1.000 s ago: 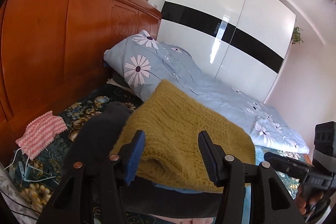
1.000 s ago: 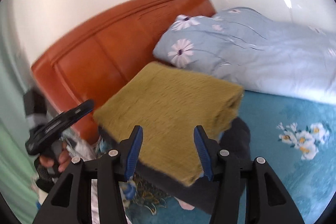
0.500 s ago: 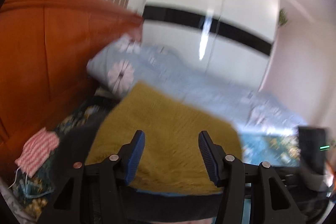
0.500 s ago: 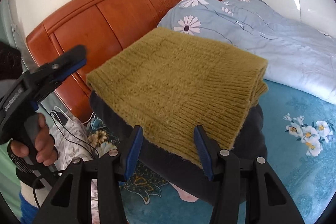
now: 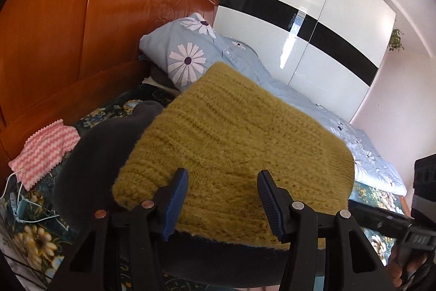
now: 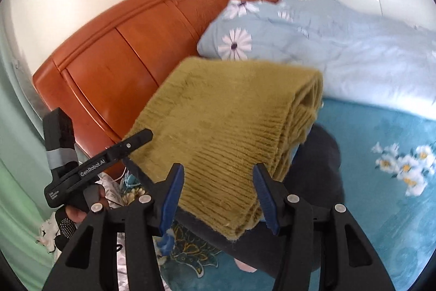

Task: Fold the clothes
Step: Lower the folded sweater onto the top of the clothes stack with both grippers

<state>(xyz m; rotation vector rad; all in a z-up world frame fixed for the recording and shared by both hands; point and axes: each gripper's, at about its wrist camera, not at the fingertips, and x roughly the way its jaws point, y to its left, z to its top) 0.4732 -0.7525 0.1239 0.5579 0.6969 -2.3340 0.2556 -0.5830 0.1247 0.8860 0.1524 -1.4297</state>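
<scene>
A folded mustard-yellow knit sweater (image 5: 231,143) lies on top of a stack of folded clothes, over a dark grey garment (image 5: 103,152). It also shows in the right wrist view (image 6: 226,122), above the dark garment (image 6: 318,182). My left gripper (image 5: 222,198) is open, its jaws just in front of the sweater's near edge. My right gripper (image 6: 218,195) is open at the sweater's other side, its jaws either side of the folded edge. The left gripper (image 6: 136,149) shows in the right wrist view, touching the sweater's left edge.
The stack sits on a teal floral bedsheet (image 6: 381,209). A light-blue daisy duvet (image 5: 218,59) lies behind it, against an orange wooden headboard (image 5: 68,32). A pink-and-white zigzag cloth (image 5: 43,152) and white cables (image 5: 19,203) lie at left. A white wardrobe (image 5: 313,26) stands beyond.
Both grippers have shifted around the stack and stayed open. The left gripper has come in close to the sweater's left edge. The sweater stays on top of the pile.
</scene>
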